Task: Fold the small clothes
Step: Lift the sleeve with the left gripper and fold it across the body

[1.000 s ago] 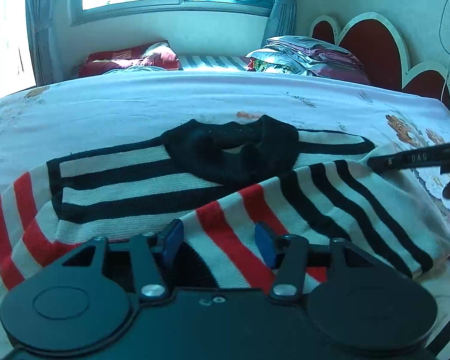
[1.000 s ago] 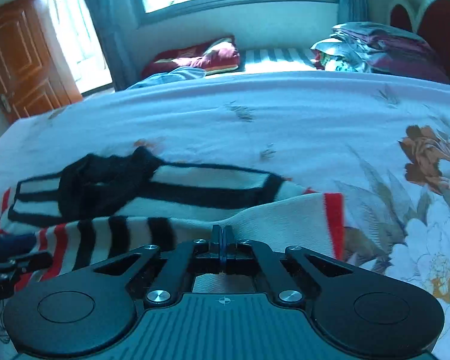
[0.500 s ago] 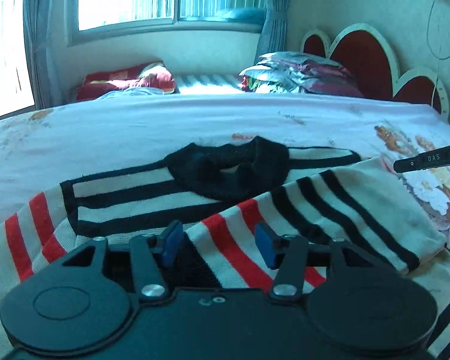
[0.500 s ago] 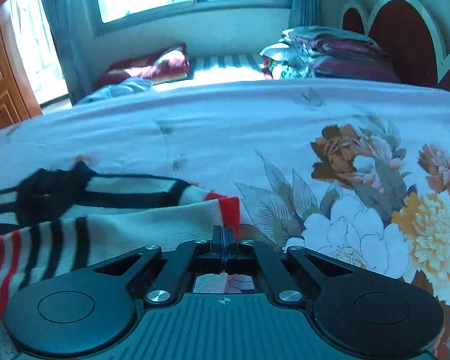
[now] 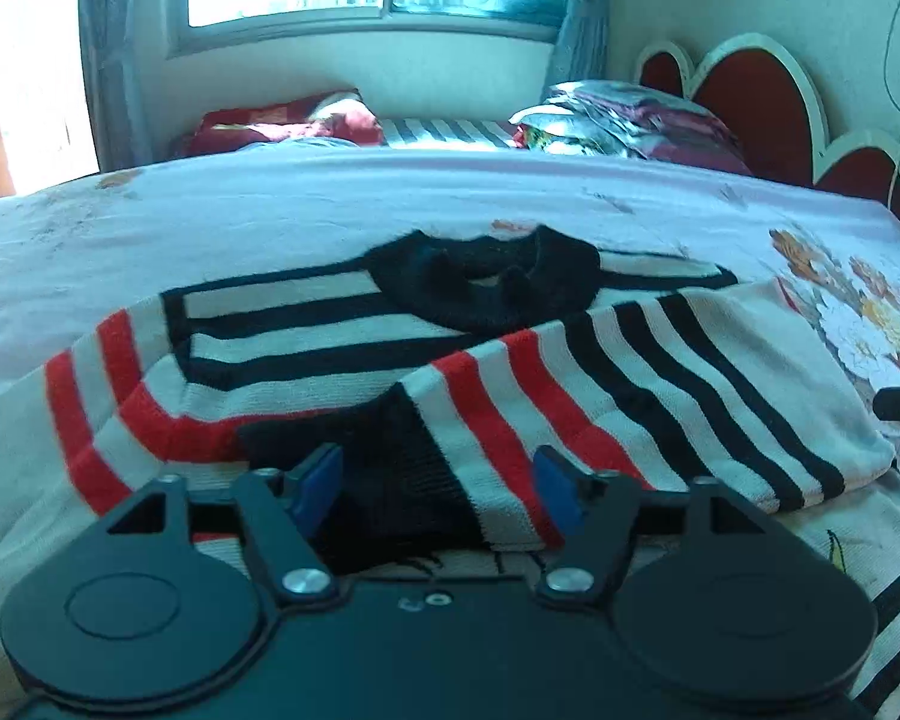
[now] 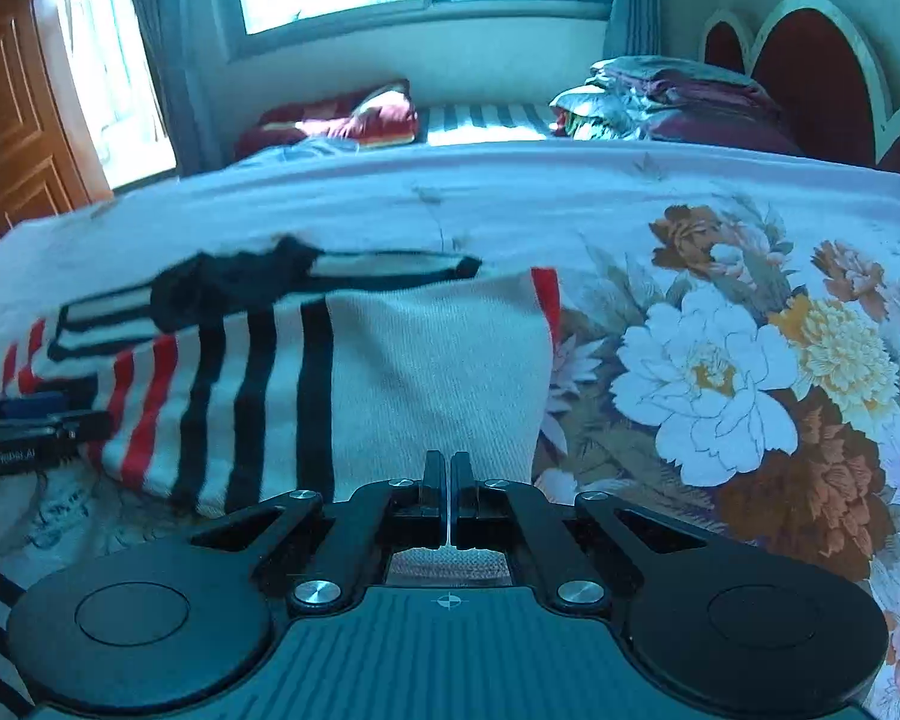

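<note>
A small striped sweater (image 5: pixel 342 330), white with black and red stripes and a black collar (image 5: pixel 486 282), lies on the bed. Its right sleeve (image 5: pixel 660 396) is folded across the body. My left gripper (image 5: pixel 438 480) is open, its blue pads on either side of the sleeve's black cuff. My right gripper (image 6: pixel 448 480) is shut, with the sweater's white fabric (image 6: pixel 426 372) right at its tips; whether it pinches the cloth is hidden. The left gripper also shows in the right wrist view (image 6: pixel 24 420) at the far left.
The bed has a pale floral sheet (image 6: pixel 720 360). A red pillow (image 5: pixel 282 126) and a stack of folded bedding (image 5: pixel 630 120) lie at the far side. A red headboard (image 5: pixel 750 102) stands at the right, a wooden door (image 6: pixel 6 120) at the left.
The right gripper has pulled back toward me and right, and the sleeve now lies flatter across the body. The left gripper has stayed open over the cuff.
</note>
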A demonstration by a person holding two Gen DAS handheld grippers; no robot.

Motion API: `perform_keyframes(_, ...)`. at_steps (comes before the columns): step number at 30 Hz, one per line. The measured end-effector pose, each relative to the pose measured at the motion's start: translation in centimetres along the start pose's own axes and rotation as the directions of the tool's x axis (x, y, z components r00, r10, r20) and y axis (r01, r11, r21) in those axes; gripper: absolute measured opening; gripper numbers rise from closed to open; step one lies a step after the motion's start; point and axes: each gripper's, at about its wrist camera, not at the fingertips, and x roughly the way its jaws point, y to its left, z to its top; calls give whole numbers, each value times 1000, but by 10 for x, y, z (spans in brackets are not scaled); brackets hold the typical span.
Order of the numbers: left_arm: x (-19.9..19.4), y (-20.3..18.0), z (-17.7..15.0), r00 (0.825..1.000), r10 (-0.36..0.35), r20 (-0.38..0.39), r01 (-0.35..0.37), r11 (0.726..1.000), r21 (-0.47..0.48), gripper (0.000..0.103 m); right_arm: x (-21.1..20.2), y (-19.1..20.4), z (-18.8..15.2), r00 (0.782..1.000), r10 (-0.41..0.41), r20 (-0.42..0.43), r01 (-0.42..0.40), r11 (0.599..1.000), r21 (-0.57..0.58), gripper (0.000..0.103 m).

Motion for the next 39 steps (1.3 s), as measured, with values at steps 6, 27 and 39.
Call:
perform_keyframes(6, -72, 75, -28, 995, 78, 60, -65, 980, -188, 71, -25, 9, -11, 1000, 5, 26, -5, 1000, 11, 71)
perform_keyframes(27, -167, 345, -142, 920, 387, 57, -115, 407, -906, 14, -5, 58, -14, 999, 24, -46, -20, 996, 90, 48)
perform_keyframes(39, -126, 282, -40, 924, 183, 335, 174, 579, -797, 4, -20, 39, -16, 1000, 5, -20, -2, 988, 154, 48)
